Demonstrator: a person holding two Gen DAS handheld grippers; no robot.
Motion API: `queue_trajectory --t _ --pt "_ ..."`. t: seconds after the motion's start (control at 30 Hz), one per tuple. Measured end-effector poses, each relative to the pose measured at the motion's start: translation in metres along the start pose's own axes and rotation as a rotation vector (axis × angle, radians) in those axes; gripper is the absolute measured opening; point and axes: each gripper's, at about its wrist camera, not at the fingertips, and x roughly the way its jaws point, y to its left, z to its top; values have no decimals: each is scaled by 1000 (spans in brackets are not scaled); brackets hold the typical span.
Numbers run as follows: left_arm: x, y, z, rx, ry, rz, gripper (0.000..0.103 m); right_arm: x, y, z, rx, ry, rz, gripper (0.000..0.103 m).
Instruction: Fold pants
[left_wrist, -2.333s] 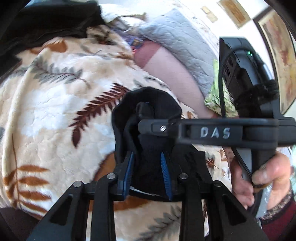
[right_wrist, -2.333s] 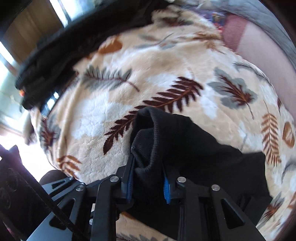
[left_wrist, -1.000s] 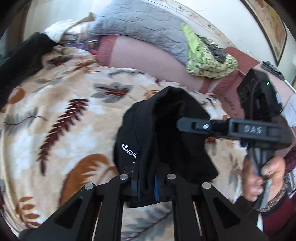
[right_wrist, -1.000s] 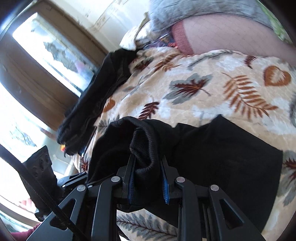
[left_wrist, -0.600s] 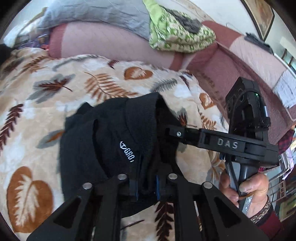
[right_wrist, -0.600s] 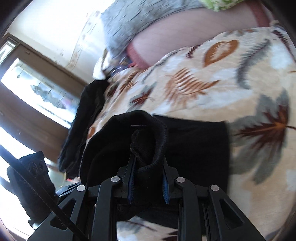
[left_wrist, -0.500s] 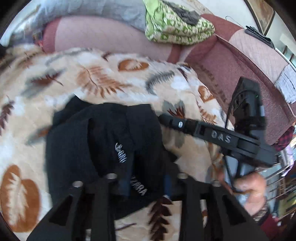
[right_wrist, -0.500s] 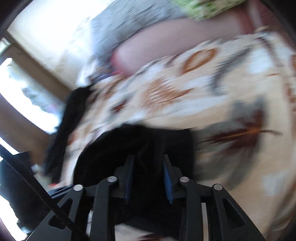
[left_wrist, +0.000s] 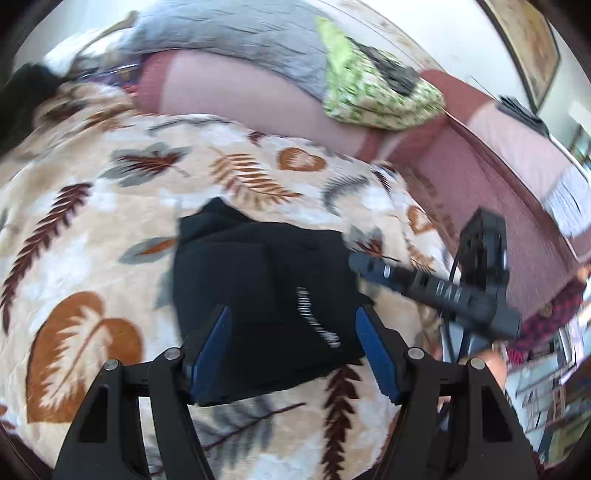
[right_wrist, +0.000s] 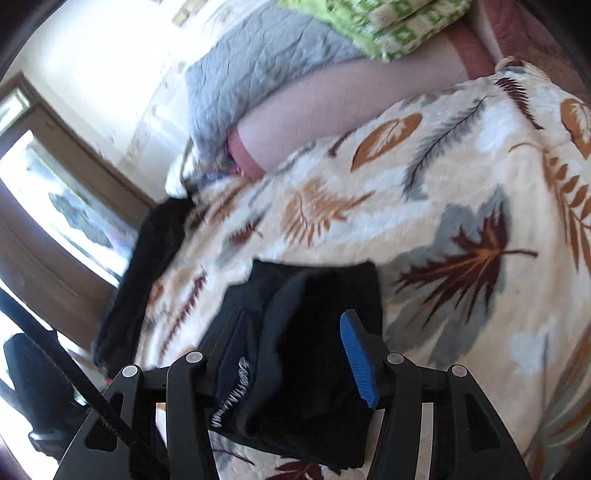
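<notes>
A sofa (left_wrist: 480, 155) runs along the top of both views, its seat covered by a leaf-print blanket (left_wrist: 92, 229) that fills most of each frame. On the backrest lie a grey quilt (left_wrist: 240, 33) and a green patterned cloth (left_wrist: 369, 96); a dark garment (right_wrist: 147, 258) lies along the blanket's edge at mid-left of the right view.

The pants (left_wrist: 266, 295), black with white lettering, sit at lower centre of both views as a compact folded bundle resting on the blanket. A second ago both tongs were pinching a bunched edge of the cloth and holding it up off the blanket; now the bundle lies down and flat.

The left tongs (left_wrist: 295, 347) are opening, blue pads spread wide to either side of the bundle and no longer pressing it. The right tongs (right_wrist: 295, 354) are opening too, with cloth between the pads but not squeezed; in the left view they show as a black bar at mid-right, held by a hand (left_wrist: 491, 369).

Judging by this, the fold has just been laid down and released, so the task looks near its end, with at most some smoothing or squaring of the bundle left.
</notes>
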Motion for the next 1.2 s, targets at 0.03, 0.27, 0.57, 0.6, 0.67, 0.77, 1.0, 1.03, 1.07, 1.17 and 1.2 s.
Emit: queue_trajectory --t 0.03,0.27,0.57,0.6,0.67,0.77,1.0,1.03,1.07,1.17,1.2 --pt "-2 9 -1 -26 -4 14 69 10 5 -5 -18 32 -20 58" --pt "-1 40 -4 -105 16 86 69 25 27 -27 -106 98 -56 10" --pt "20 21 1 -39 37 84 69 6 1 -28 -20 106 -121 9" --pt "28 17 -2 -22 56 87 69 6 0 -30 -18 116 -129 9" --pt "45 15 -11 -10 103 95 69 8 -2 -32 -21 132 -146 9" --pt "61 14 -27 25 119 149 69 12 -5 -36 -23 153 -171 9" --pt "68 25 -35 3 121 128 73 20 -7 -37 -33 160 -200 10" --pt "67 26 -35 -6 130 119 73 20 -8 -38 -31 158 -197 11" --pt "66 26 -34 -13 139 114 73 19 -9 -38 -23 154 -185 11" --pt "47 23 -30 -15 142 65 73 10 -15 -35 24 135 -136 21" --pt "39 22 -29 -3 128 55 73 2 -17 -34 37 108 -126 22"
